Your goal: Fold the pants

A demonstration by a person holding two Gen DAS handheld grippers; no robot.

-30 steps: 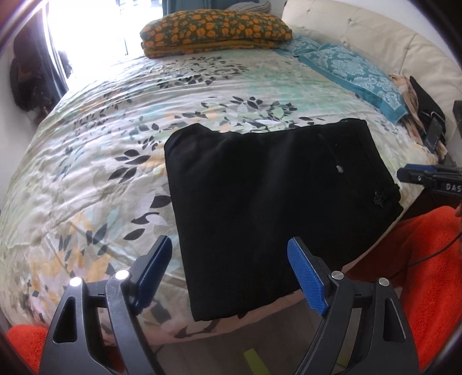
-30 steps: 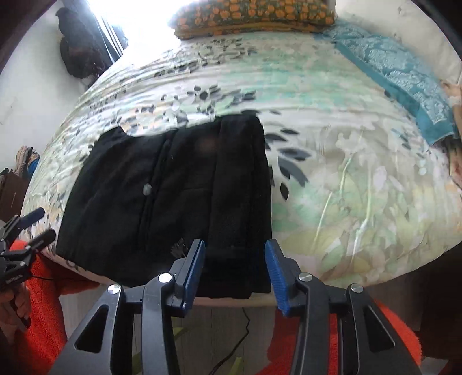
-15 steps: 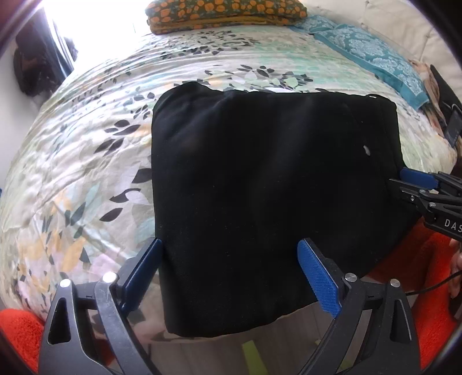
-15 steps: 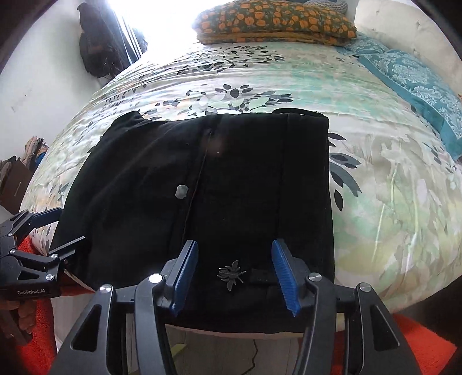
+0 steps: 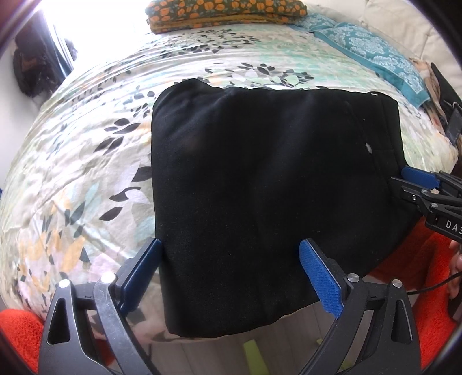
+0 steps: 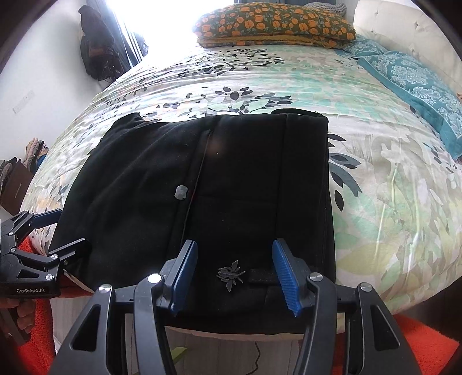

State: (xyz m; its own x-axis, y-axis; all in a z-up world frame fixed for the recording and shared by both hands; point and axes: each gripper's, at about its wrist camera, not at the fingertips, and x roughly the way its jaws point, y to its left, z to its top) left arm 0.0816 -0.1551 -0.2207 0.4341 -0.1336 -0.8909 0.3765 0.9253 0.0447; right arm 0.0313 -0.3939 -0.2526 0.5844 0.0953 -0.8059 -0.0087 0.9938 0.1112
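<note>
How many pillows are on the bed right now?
2. An orange-flowered pillow lies at the far end of the bed, and a teal patterned pillow lies along its right side. More may be hidden beyond the frame.

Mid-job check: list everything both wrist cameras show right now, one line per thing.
pants: one, black, folded at the near edge of the bed
button: one, grey, on the pants
insect-shaped ornament: one, grey metal, on the pants between the right gripper's fingers
bedspread: one, pale with leaf print, covering the bed
pillow: one, dark with orange flowers, far end of the bed
teal cloth: one, patterned, far right side of the bed
headboard: one, cream, padded, far right
orange rug: one, on the floor below the bed edge
dark bag: one, hanging on the left wall
left gripper: one, black with blue pads, open over the pants' left edge
right gripper: one, same build, open over the pants' right part
</note>
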